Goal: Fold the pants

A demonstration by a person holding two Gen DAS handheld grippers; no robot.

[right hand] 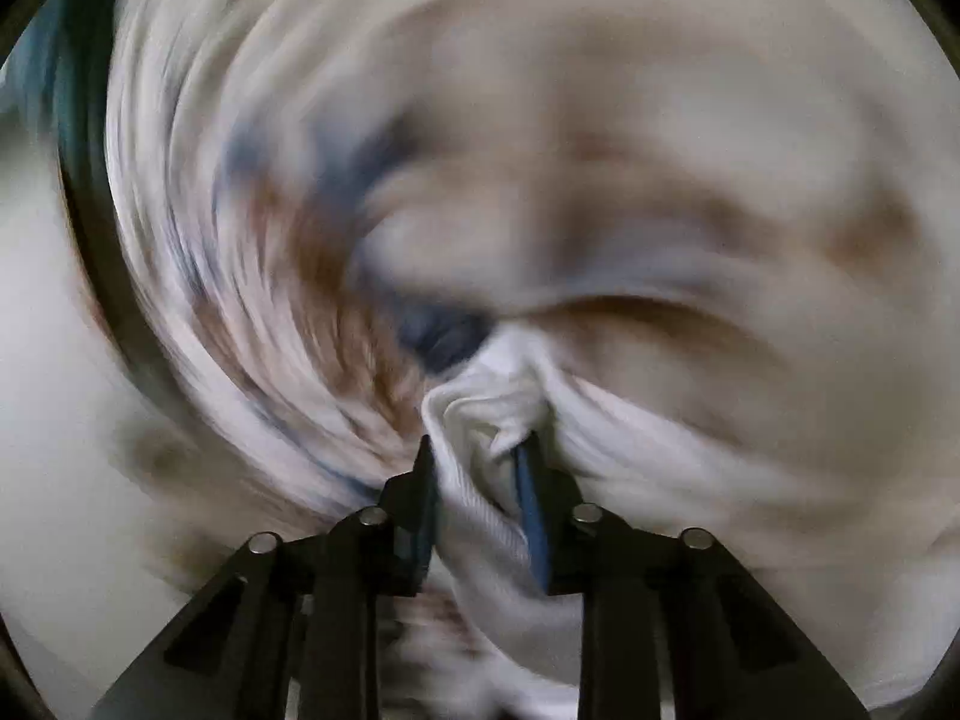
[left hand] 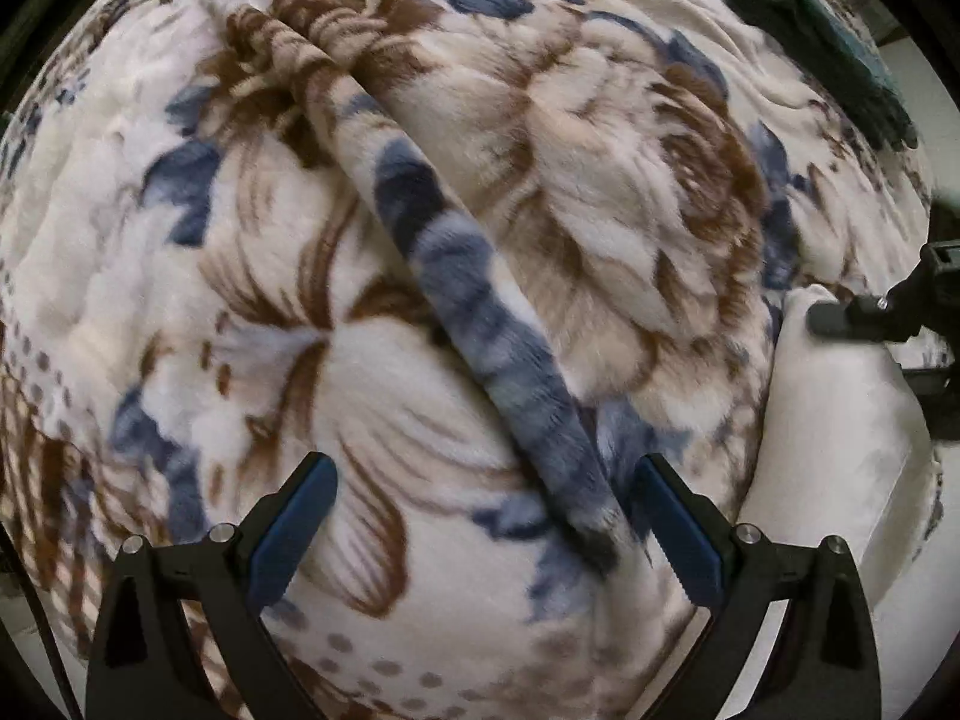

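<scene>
1. The left gripper (left hand: pixel 486 516) hangs over a plush floral blanket (left hand: pixel 600 192), its jaws spread wide with nothing between them; the blue-padded fingers (left hand: pixel 294 534) stand at the seven and five o'clock corners of the left wrist view.
2. A raised ridge of blanket (left hand: pixel 456 276) runs from about eleven o'clock down to the space between those fingers, ending just beside the right-hand one.
3. The white pants (left hand: pixel 840 420) lie on the blanket at about four o'clock in the left wrist view, at its edge.
4. There the right gripper (left hand: pixel 834 318), seen at three o'clock, meets the garment's upper corner.
5. In the right wrist view, heavily blurred around the centre, the right gripper (right hand: pixel 480 480) has its jaws drawn close, pinching a bunched fold of the white pants (right hand: pixel 486 420) at six o'clock.
6. A dark green cloth (left hand: pixel 822 36) lies at one o'clock in the left wrist view, well apart from the pants.
</scene>
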